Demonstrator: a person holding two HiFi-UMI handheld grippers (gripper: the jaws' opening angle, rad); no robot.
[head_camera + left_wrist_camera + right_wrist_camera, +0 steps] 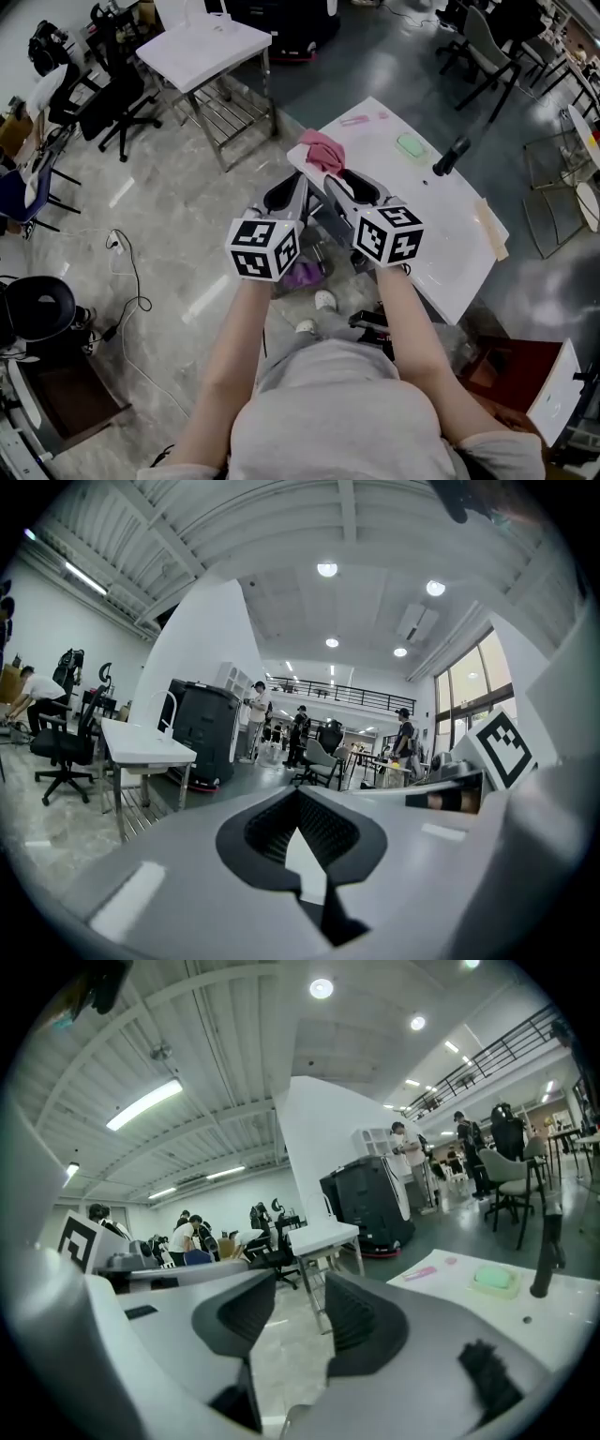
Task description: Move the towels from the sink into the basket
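A crumpled pink towel (322, 148) lies at the near-left corner of the white sink top (441, 234). Both grippers are held side by side just short of that towel. My left gripper (296, 182) has its jaws together at the tips with nothing in them (298, 799). Beside it, my right gripper (332, 182) stands open; only floor shows between its ribbed pads (300, 1290). A purple cloth (302, 275) shows low down under the grippers, mostly hidden by them. I cannot make out a basket.
On the sink top are a black tap (450, 155), a green soap-like block (411, 145) and a small pink item (354, 120). A white table with a metal rack (204, 47) stands to the left, with office chairs (122, 94) and floor cables (127, 272) nearby.
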